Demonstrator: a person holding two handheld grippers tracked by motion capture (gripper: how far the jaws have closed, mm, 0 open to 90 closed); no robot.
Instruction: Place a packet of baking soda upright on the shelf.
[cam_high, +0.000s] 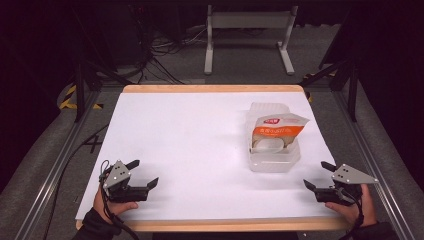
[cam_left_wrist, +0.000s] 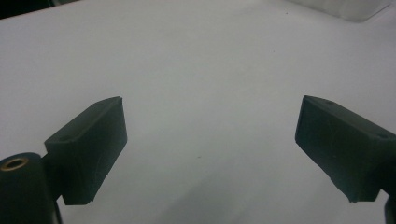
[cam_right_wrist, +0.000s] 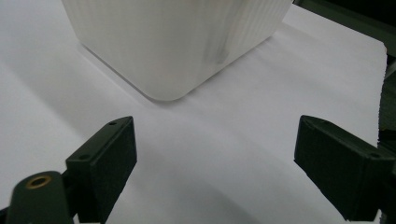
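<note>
Two hand-held grippers rest at the near edge of a white table (cam_high: 200, 145), one bin and one pouch beyond them. The left gripper (cam_high: 145, 173) and right gripper (cam_high: 317, 175) both stand with jaws wide apart, empty, broad bare tabletop between them. Just past the right gripper sits the translucent plastic bin (cam_high: 274, 159), holding an orange-and-white pouch (cam_high: 277, 131).

One translucent container (cam_high: 272, 160); one snack bag (cam_high: 277, 129); two grippers.
</note>
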